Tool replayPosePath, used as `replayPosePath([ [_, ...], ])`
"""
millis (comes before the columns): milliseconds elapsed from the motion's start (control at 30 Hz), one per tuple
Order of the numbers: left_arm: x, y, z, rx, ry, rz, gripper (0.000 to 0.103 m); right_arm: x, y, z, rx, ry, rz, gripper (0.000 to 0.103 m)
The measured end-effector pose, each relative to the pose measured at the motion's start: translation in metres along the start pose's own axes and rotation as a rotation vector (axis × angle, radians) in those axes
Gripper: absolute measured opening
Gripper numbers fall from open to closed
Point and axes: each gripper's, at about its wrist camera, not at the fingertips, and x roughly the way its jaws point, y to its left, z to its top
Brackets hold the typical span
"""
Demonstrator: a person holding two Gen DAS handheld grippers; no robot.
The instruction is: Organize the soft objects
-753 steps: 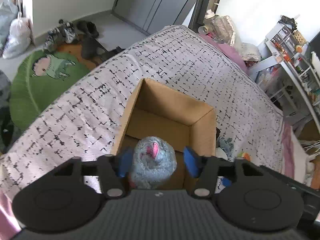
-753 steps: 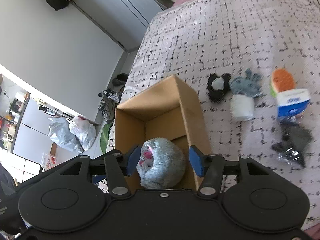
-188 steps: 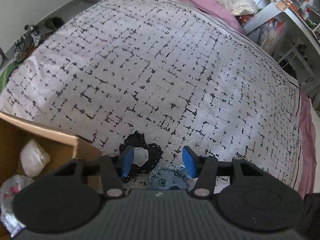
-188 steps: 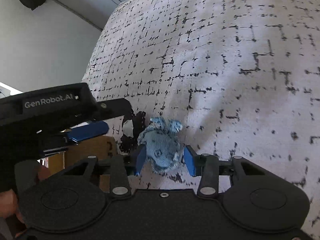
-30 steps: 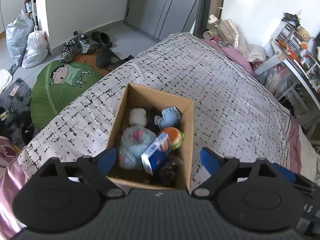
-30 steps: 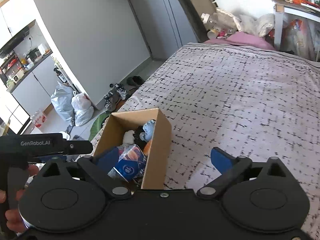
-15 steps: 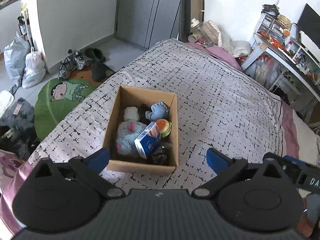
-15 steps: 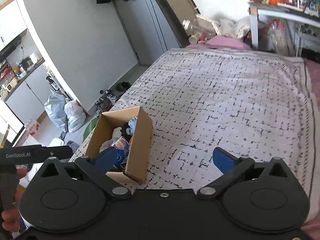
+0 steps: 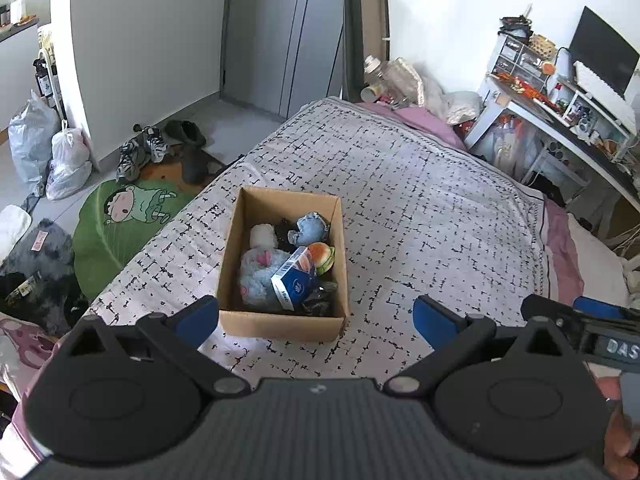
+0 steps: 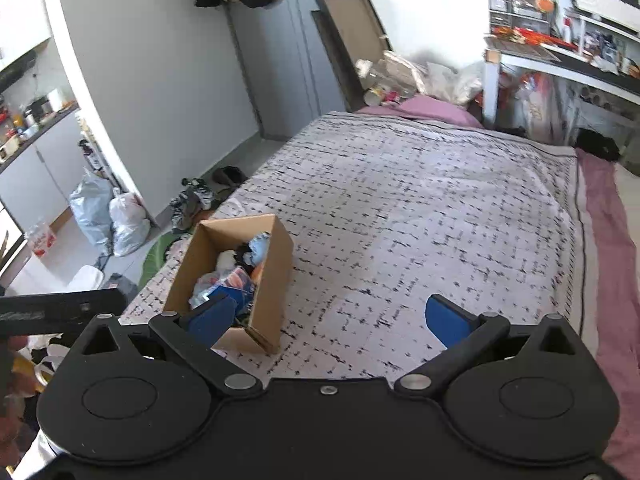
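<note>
A cardboard box (image 9: pixel 280 324) stands on the bed, also in the right wrist view (image 10: pixel 272 280). It holds soft objects: a grey-blue plush (image 9: pixel 260 276), a small blue plush (image 9: pixel 314 228), a white roll (image 9: pixel 262 236), a burger toy (image 9: pixel 322 256) and a blue tissue pack (image 9: pixel 296 284). My left gripper (image 9: pixel 316 320) is open and empty, high above and behind the box. My right gripper (image 10: pixel 330 316) is open and empty, well back from the box.
The bed has a white black-checked cover (image 9: pixel 420 208) with a pink edge (image 10: pixel 612 232). A green cartoon rug (image 9: pixel 120 220), shoes (image 9: pixel 140 152) and bags (image 9: pixel 52 148) lie on the floor at left. A cluttered desk (image 9: pixel 560 100) stands at right.
Both grippers have pulled back and up from the box, so it looks smaller and farther. Both jaws stay wide open and empty.
</note>
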Motion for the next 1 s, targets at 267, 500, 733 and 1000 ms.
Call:
replayPosePath([
  [267, -0.016, -0.005, -0.010, 0.025, -0.030, -0.003, 0.102, -0.030, 0.000, -0.007, -0.007, -0.039, -0.014, 0.103],
  [500, -0.029, -0.010, -0.020, 0.037, -0.043, -0.028, 0.102, -0.050, -0.002, -0.012, -0.006, -0.062, -0.007, 0.103],
  [733, -0.047, -0.016, -0.028, 0.071, -0.065, -0.040, 0.102, -0.064, -0.001, -0.018, 0.006, -0.077, 0.017, 0.103],
  [1000, -0.063, -0.012, -0.030, 0.078, -0.092, -0.034, 0.102, -0.073, 0.004, -0.027, 0.010, -0.086, 0.039, 0.103],
])
